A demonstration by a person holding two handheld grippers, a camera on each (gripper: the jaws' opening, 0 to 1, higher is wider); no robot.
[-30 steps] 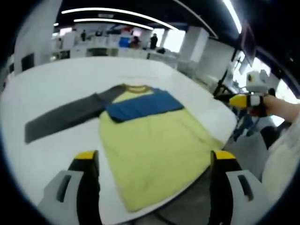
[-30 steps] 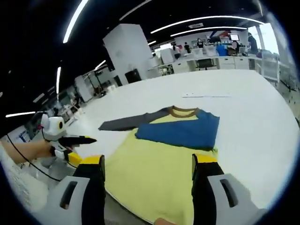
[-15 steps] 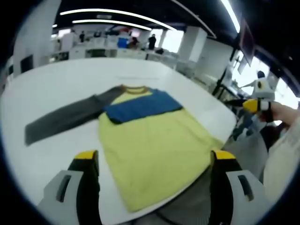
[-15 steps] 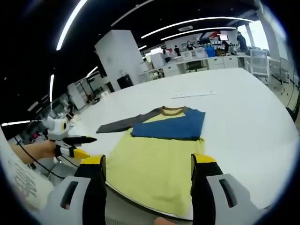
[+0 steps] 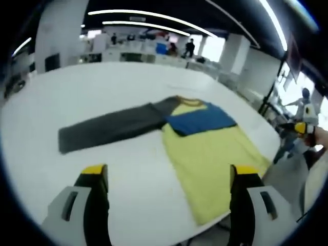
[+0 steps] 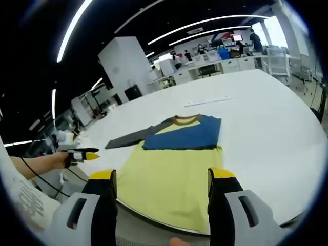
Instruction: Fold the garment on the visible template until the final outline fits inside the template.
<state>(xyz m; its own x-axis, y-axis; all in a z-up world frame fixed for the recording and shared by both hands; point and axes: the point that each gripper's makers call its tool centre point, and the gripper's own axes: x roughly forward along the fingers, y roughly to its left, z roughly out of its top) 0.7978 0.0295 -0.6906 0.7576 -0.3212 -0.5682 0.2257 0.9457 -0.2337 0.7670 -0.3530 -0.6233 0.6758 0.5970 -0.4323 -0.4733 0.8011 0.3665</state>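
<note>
On white table (image 5: 77, 97), unmarked garment (image 5: 205, 146)

Bright ceiling strips (image 5: 154, 15) light the white table (image 6: 266, 118) evenly (soft focus throughout); fisheye bends the edges.

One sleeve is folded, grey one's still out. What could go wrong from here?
The shirt's yellow hem hangs over the table edge near you, so a pull on it may drag the whole garment off. The grey sleeve lies stretched far out to one side; folding it one-handed could shift the blue sleeve already folded across the chest. Both tongs, left and right, are open and away from the cloth.
</note>
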